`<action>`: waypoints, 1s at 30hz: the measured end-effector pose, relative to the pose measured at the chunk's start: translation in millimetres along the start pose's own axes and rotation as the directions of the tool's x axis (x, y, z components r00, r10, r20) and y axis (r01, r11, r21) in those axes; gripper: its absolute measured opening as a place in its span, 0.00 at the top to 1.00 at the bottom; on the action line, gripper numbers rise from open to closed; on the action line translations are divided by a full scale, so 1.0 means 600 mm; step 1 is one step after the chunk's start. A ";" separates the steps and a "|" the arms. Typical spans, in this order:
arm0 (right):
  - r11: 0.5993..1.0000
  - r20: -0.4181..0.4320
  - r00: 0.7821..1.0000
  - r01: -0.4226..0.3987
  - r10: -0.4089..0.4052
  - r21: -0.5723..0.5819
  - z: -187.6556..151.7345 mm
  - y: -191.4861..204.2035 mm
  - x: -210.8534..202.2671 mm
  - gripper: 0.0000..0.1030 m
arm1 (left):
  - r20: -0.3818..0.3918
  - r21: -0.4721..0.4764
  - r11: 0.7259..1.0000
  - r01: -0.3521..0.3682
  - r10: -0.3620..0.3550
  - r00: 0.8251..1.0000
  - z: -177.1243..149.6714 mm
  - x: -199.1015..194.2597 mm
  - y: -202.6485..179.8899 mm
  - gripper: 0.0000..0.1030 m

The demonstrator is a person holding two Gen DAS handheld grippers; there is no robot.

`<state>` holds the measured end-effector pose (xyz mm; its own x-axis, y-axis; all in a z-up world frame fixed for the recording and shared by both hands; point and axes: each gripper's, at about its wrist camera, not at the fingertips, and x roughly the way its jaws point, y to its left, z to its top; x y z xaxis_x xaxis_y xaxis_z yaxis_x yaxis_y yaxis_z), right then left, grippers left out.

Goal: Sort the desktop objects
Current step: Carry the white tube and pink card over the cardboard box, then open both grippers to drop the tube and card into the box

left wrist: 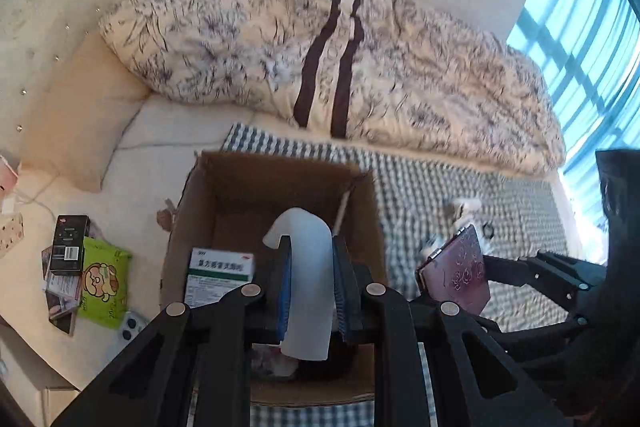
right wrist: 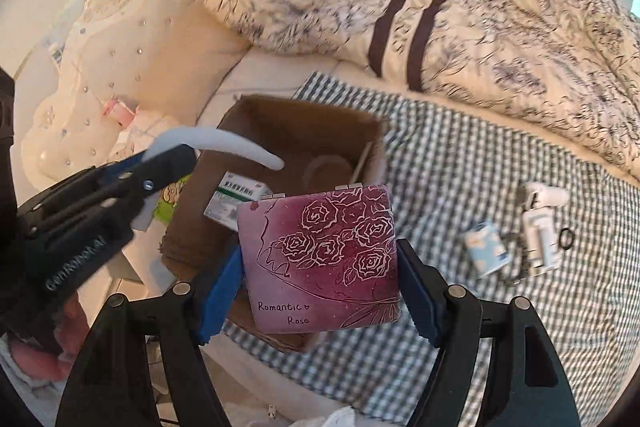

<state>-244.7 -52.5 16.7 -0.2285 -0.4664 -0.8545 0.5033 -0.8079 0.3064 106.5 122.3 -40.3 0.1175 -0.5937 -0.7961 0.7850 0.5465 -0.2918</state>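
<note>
Closest to the left wrist camera, the left gripper pinches a curved white plastic piece between its blue pads, holding it by the flat middle of its band while the hooked end rises above the jaws. It hangs over the open cardboard box, where a green-and-white medicine box leans against the inner wall. The white piece looks light, smooth and slightly springy, so a hold across its broad flat faces seems the safest one; a grip near the curved tip would probably slip. In the right wrist view, nearest the lens, the right gripper has its jaws spread wide and pressed against the two side edges of a rose-printed compact mirror, held above the box's near corner. The mirror case looks stiff, glossy and likely breakable inside, so it wants a gentle setting-down rather than a drop. On the checked cloth to the right lie a small blue-and-white carton, a white tube and a black hair tie, all light, easy pickups.
</note>
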 end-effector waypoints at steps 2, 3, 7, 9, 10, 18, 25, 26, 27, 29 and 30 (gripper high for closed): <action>1.000 -0.026 1.000 0.007 -0.007 -0.003 0.003 0.018 0.025 0.29 | -0.031 0.011 1.000 0.010 -0.009 0.999 -0.004 0.015 0.011 0.82; 1.000 -0.030 0.999 0.020 -0.020 -0.004 0.004 0.024 0.032 0.29 | -0.047 0.013 1.000 0.018 -0.017 0.999 -0.002 0.022 0.017 0.79; 0.998 -0.087 0.994 0.067 -0.068 -0.010 0.011 0.045 0.063 0.28 | -0.093 0.058 0.998 0.019 -0.014 0.996 0.007 0.042 0.019 0.27; 0.994 -0.088 0.990 0.108 -0.108 -0.004 0.013 0.050 0.063 0.28 | -0.079 0.075 0.997 0.009 -0.003 0.997 0.017 0.041 0.016 0.25; 0.994 -0.083 0.991 0.109 -0.108 0.004 0.016 0.049 0.061 0.27 | -0.081 0.080 0.997 0.003 0.004 0.997 0.023 0.043 0.015 0.21; 0.987 -0.043 0.991 0.127 -0.124 0.099 0.029 0.006 0.036 0.23 | -0.098 0.074 0.997 -0.008 0.015 0.995 0.042 0.056 0.006 0.18; 0.974 -0.019 0.989 0.151 -0.150 0.168 0.006 -0.060 -0.005 0.23 | -0.100 0.083 0.997 0.004 0.004 0.995 0.040 0.057 -0.048 0.17; 0.971 -0.016 0.987 0.158 -0.158 0.181 -0.001 -0.075 -0.015 0.23 | -0.103 0.085 0.996 0.008 0.000 0.995 0.038 0.058 -0.061 0.17; 0.968 -0.016 0.986 0.165 -0.165 0.191 -0.007 -0.086 -0.021 0.23 | -0.105 0.086 0.996 0.012 -0.003 0.994 0.036 0.059 -0.075 0.15; 0.961 -0.018 0.984 0.175 -0.175 0.213 -0.020 -0.113 -0.037 0.23 | -0.111 0.086 0.996 0.021 -0.011 0.994 0.030 0.062 -0.106 0.14; 0.958 -0.015 0.983 0.181 -0.182 0.224 -0.028 -0.128 -0.048 0.23 | -0.115 0.086 0.996 0.025 -0.015 0.993 0.028 0.064 -0.123 0.13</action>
<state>-262.6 29.4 10.5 -0.3039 -0.3061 -0.9022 0.2543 -0.9387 0.2328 63.1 49.4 -40.6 0.0353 -0.5300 -0.8473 0.8373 0.4785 -0.2645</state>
